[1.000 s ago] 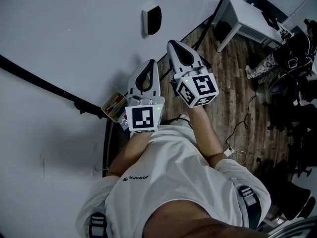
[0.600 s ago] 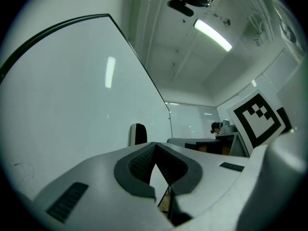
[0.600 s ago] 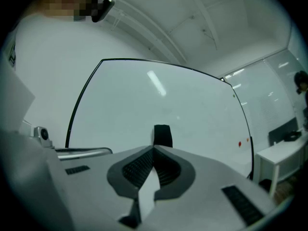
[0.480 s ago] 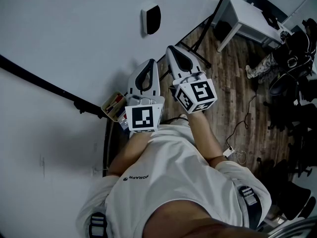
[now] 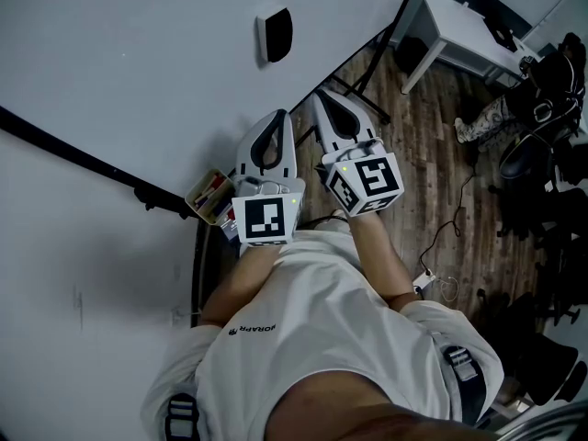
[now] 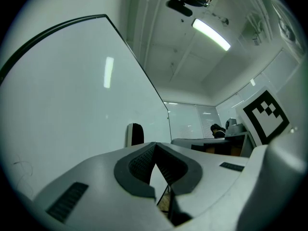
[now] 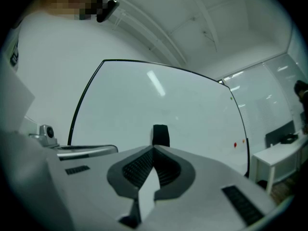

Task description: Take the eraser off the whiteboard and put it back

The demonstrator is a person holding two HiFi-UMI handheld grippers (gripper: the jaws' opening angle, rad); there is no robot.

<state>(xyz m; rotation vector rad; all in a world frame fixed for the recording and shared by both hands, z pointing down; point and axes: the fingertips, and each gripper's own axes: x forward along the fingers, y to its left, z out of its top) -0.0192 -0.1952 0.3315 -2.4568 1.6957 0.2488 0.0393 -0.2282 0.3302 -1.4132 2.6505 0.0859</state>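
Note:
The eraser (image 5: 275,33), black with a white edge, sticks to the whiteboard (image 5: 138,62). The right gripper view shows the eraser (image 7: 160,135) straight ahead, just past the tips; the left gripper view has the eraser (image 6: 135,134) ahead and a little left. My left gripper (image 5: 279,118) and right gripper (image 5: 318,97) point at the board side by side, both short of the eraser. Each has its jaws shut with nothing between them, as seen on the left gripper (image 6: 155,145) and the right gripper (image 7: 154,148).
A small tray with markers (image 5: 210,196) hangs on the board's black bottom rail (image 5: 83,159). A white desk (image 5: 464,30) and black chairs (image 5: 537,154) stand on the wooden floor to the right. Cables (image 5: 450,237) lie on the floor.
The right gripper has drifted slightly back from the board and toward the left gripper. The left gripper has stayed put. The eraser has not moved.

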